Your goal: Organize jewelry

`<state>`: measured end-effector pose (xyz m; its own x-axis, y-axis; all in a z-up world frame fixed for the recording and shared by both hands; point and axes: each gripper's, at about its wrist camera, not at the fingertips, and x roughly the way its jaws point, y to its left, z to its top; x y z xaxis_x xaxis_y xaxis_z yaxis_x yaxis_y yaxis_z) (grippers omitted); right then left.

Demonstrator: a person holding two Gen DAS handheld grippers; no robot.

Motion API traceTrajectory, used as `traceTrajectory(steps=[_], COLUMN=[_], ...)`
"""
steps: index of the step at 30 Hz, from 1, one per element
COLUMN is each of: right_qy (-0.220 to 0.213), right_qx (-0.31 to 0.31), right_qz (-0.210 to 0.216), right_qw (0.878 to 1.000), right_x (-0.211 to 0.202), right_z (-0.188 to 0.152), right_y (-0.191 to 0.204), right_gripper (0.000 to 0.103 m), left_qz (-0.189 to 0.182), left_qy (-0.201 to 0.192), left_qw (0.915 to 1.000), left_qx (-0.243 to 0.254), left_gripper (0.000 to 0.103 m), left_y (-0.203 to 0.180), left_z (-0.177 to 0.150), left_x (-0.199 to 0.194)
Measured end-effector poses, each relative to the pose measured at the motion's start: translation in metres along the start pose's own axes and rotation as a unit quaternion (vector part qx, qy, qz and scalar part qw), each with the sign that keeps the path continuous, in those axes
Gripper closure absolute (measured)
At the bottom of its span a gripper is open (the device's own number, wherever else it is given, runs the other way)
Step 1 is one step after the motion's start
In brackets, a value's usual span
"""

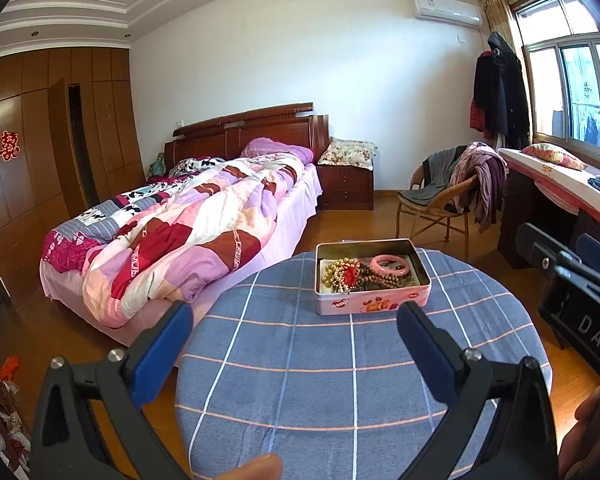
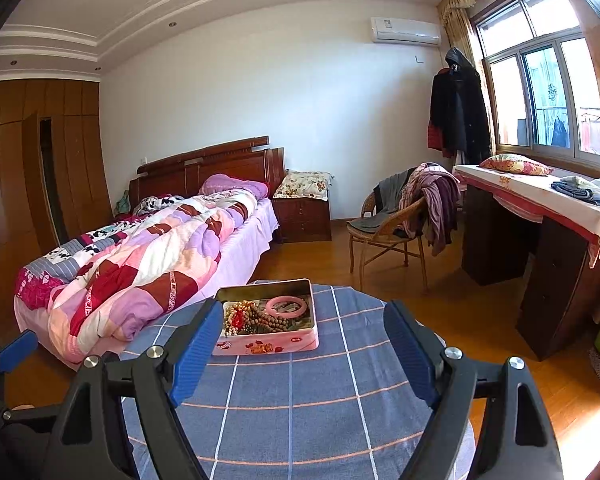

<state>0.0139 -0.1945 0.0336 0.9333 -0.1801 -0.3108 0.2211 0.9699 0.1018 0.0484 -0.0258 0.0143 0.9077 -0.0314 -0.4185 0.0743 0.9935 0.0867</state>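
Both grippers, left (image 1: 296,336) & right (image 2: 296,340), spread wide w/ nothing between, above round table (image 1: 300,392) in blue checked cloth. Pink tin (image 1: 372,278) w/ beads, pink bangle (image 1: 389,264) at far edge. Bed (image 2: 140,256) left, desk (image 2: 548,240) by window.

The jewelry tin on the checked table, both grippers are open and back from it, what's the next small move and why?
Probably ease the right hand-held gripper forward toward the pink bangle in the tin. Its jaws are open and empty, the bangle lies apart on top of the tangled beads, and it sits on the tin's right side.
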Motion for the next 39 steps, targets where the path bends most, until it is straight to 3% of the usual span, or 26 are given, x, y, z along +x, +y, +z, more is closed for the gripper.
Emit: traceTrajectory(steps=[23,39], right_qy=[-0.005,-0.013], right_qx=[-0.005,0.000], right_qz=[-0.001,-0.001], right_qw=[1.000,1.000], right_x=[-0.008,-0.013], right_z=[0.003,0.005], right_y=[0.002,-0.002], right_gripper=[0.020,0.020], left_qz=[-0.006,0.010], left_qy=[-0.026,-0.047], left_qw=[0.9996,0.9988], left_qx=[-0.012,-0.009], left_gripper=[0.000,0.000], left_y=[0.003,0.002], left_z=[0.004,0.008], left_x=[-0.014,-0.019])
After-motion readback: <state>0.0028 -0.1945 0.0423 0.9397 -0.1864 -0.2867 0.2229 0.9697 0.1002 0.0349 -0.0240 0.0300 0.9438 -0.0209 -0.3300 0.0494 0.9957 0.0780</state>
